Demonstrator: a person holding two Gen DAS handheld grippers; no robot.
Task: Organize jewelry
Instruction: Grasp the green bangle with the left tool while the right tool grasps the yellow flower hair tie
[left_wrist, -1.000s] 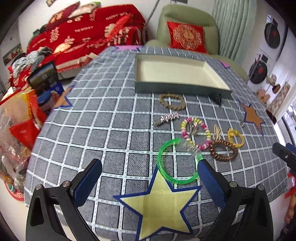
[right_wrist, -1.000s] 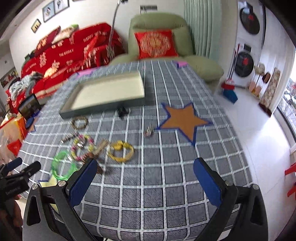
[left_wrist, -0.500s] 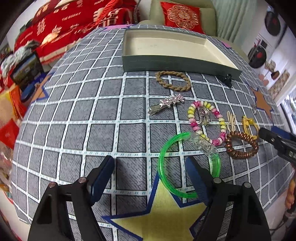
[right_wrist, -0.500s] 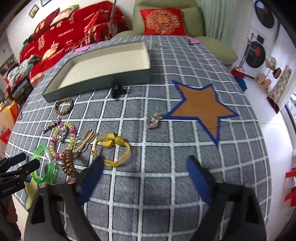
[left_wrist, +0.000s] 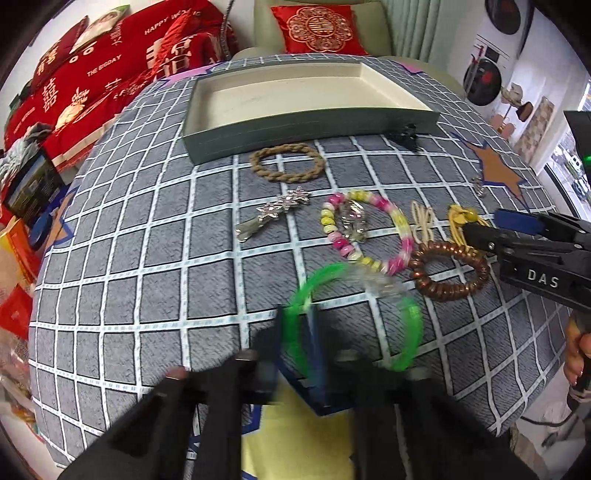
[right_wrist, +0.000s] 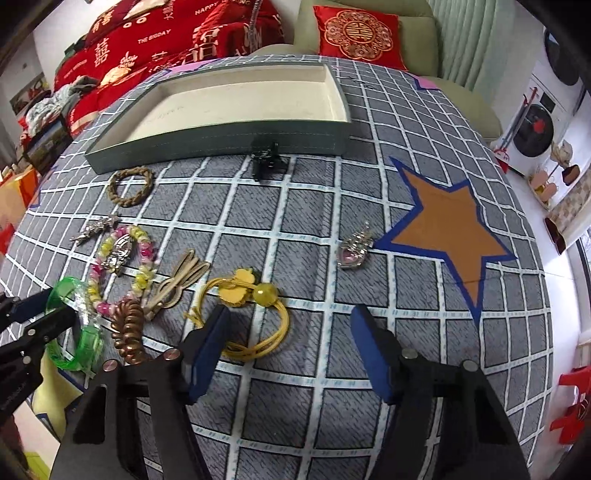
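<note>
Between the blue-padded fingers (left_wrist: 317, 343) of the black left gripper (left_wrist: 299, 343) lies a translucent neon-green plastic bangle (left_wrist: 410, 328). Beyond the fingertips spreads a grey woven tablecloth (left_wrist: 129, 258) gridded with white lines, bearing a yellow star with a navy border (left_wrist: 295, 435). Further ahead sit a pink, yellow and white beaded bracelet (left_wrist: 397, 218), a coppery-brown spiral hair tie (left_wrist: 450, 291), a tan braided ring (left_wrist: 288, 162) and a grey-green cardboard tray with a cream inside (left_wrist: 306, 129).

Bright even daylight, soft faint shadows, strong fisheye bending with dark corners, left tongs (left_wrist: 295, 343) motion-blurred
</note>
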